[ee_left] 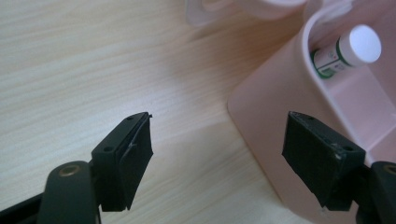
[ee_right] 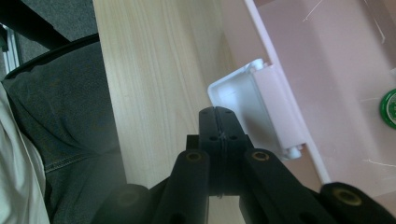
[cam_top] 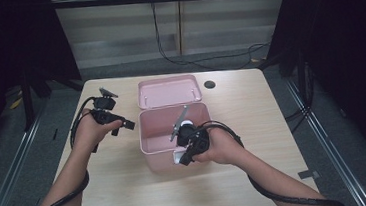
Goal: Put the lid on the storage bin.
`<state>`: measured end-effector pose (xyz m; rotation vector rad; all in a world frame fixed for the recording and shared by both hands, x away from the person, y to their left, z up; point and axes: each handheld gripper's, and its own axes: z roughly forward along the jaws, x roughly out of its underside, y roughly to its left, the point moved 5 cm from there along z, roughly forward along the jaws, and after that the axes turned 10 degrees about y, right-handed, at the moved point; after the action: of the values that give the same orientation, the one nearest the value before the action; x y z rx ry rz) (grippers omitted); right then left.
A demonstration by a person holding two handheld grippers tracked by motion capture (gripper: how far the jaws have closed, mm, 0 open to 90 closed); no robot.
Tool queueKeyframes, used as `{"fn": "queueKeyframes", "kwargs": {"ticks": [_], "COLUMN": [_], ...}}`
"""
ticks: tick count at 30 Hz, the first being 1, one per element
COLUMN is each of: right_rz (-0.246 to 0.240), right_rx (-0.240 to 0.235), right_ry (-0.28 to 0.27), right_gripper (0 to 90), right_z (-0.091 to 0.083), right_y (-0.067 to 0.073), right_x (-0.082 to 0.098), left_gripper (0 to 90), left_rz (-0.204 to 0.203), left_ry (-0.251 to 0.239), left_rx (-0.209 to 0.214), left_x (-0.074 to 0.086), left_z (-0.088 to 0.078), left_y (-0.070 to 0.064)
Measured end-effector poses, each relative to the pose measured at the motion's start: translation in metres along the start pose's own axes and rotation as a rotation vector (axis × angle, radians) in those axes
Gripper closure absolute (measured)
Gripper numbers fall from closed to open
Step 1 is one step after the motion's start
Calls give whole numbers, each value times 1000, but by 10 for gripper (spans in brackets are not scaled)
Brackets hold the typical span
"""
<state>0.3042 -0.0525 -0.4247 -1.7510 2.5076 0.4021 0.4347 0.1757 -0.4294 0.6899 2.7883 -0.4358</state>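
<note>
Pink box (cam_top: 173, 134) sits open at the centre of the high view on the wooden table (cam_top: 253, 122), its lid (cam_top: 169, 91) lying just behind it. Inside lies a white-capped bottle (ee_left: 348, 53). The right gripper (cam_top: 183, 159), clenched on nothing, points at the box's white latch (ee_right: 238, 100). The left gripper (cam_top: 128, 125) hangs released, left of the box.

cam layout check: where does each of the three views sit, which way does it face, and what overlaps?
High view: above the person's side, facing forward and down on the table; both forearms, left gripper, right gripper.
Left gripper view: along its open jaws at the tabletop and pink box.
Right gripper view: along its shut jaws at the box's white latch.
Shared: the box, and a bottle inside it.
</note>
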Motion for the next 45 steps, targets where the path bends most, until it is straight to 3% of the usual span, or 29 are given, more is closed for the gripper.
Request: {"fn": "queueKeyframes", "kwargs": {"ticks": [10, 19, 27, 29, 37, 41, 45], "right_rz": [2, 7, -7, -8, -30, -34, -42], "right_rx": [-5, -11, -10, -11, 11, 26, 43], "right_ry": [-3, -9, -19, -12, -8, -14, -11], "right_gripper": [900, 900, 900, 900, 900, 900, 900], "right_z": [0, 1, 2, 2, -1, -3, -4], "right_y": [0, 0, 0, 0, -1, -1, -1], "right_x": [0, 1, 2, 2, 0, 0, -1], "left_gripper": [255, 283, 290, 295, 301, 302, 302], "left_rz": [-11, -46, -37, -51, -49, -27, -44], "left_ry": [8, -4, 0, -4, 0, 10, 10], "left_rx": [-7, -6, -12, -6, -6, -11, -4], "left_x": [-19, -42, -58, -62, -69, -68, -67], "left_z": [-5, -8, -9, -10, -11, -12, -12], "left_y": [1, 0, -1, -2, -6, -5, -7]}}
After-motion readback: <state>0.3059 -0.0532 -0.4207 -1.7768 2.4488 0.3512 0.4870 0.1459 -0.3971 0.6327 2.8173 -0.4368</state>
